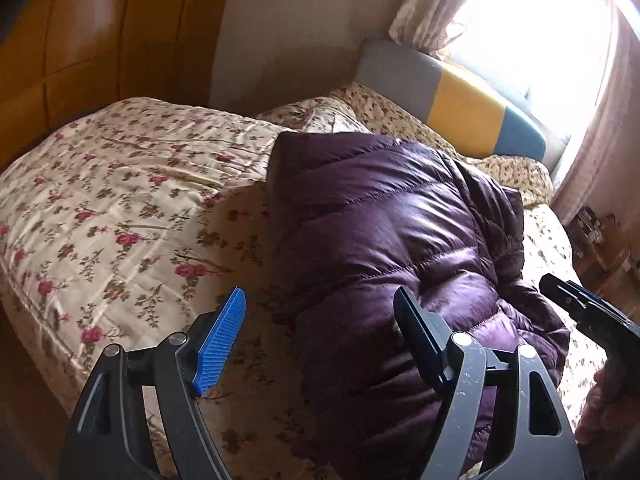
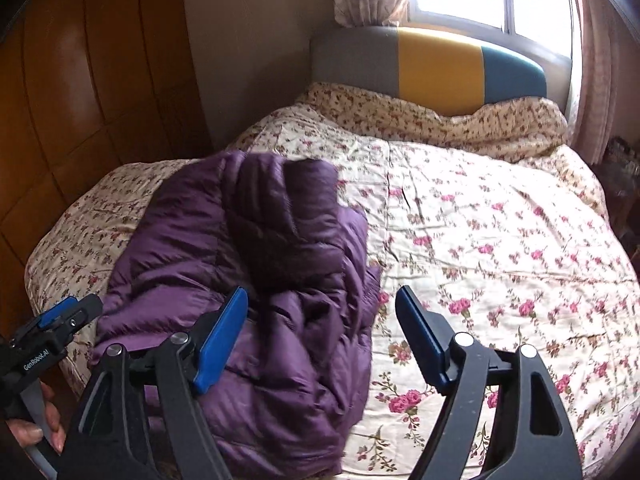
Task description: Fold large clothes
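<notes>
Purple down jacket point(image 2: 248, 280) lies folded on the floral bedspread point(image 2: 500, 240). Left gripper point(image 1: 320, 340) and right gripper point(image 2: 322, 340) hover above it, both released, empty, presumably clearing the fold.

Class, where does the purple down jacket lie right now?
The purple down jacket lies bunched on the floral bedspread, on the left side of the bed in the right wrist view, towards the wooden wardrobe.
</notes>
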